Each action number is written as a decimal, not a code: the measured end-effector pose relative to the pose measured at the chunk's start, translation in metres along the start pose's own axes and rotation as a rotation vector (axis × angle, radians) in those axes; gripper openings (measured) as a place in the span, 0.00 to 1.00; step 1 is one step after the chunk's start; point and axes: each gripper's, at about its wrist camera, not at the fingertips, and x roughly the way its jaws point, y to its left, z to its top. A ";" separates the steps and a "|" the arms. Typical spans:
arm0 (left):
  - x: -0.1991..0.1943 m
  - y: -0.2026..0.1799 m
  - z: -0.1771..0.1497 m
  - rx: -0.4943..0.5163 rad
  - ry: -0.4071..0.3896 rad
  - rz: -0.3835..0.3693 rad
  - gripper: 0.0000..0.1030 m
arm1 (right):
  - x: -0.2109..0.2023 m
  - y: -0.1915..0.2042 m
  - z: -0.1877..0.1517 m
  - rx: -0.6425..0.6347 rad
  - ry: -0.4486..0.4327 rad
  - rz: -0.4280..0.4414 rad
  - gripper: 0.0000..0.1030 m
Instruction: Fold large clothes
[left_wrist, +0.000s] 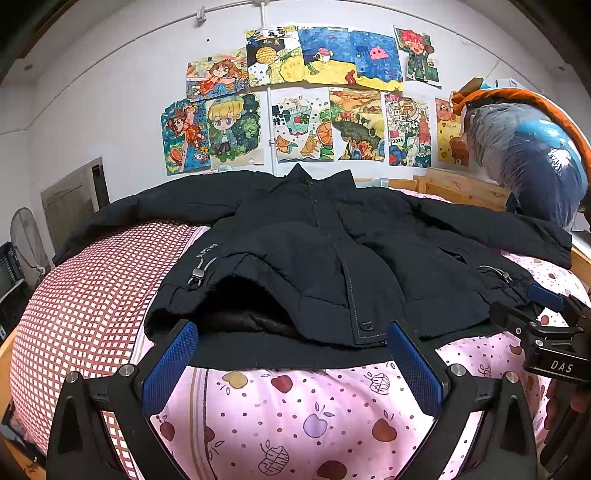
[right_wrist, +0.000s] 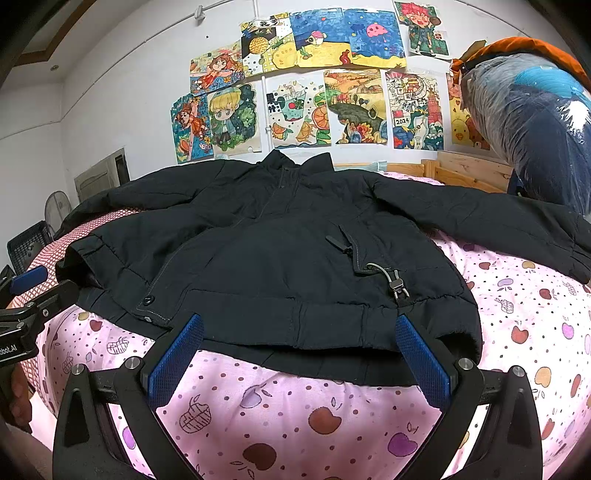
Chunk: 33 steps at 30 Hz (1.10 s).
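Observation:
A large black padded jacket (left_wrist: 317, 240) lies front-up on the bed, sleeves spread to both sides and collar toward the wall. Its front flap is turned up at the lower left, showing the dark lining (left_wrist: 240, 306). My left gripper (left_wrist: 291, 332) is open, its blue pads straddling the hem near a snap button (left_wrist: 368, 326). My right gripper (right_wrist: 299, 321) is open too, its fingertips at the hem (right_wrist: 295, 328) below a drawcord toggle (right_wrist: 397, 284). Each gripper shows at the edge of the other's view: right gripper (left_wrist: 532, 306), left gripper (right_wrist: 33, 284).
The jacket rests on a pink apple-print quilt (left_wrist: 295, 413); a red-and-white checked cover (left_wrist: 85, 295) lies to the left. A wooden bed frame (right_wrist: 465, 170) and a plastic-wrapped bundle (right_wrist: 535, 133) stand at the back right. A fan (left_wrist: 26, 240) and a crate stand on the left.

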 end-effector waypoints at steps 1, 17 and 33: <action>0.000 0.000 0.000 0.000 -0.001 -0.001 1.00 | 0.000 0.000 0.000 0.000 0.000 0.000 0.99; 0.001 0.002 0.009 0.014 0.002 0.029 1.00 | 0.001 -0.007 0.003 0.016 0.031 -0.018 0.99; 0.027 -0.022 0.067 0.048 -0.015 -0.003 1.00 | 0.010 -0.056 0.041 0.059 0.089 -0.296 0.99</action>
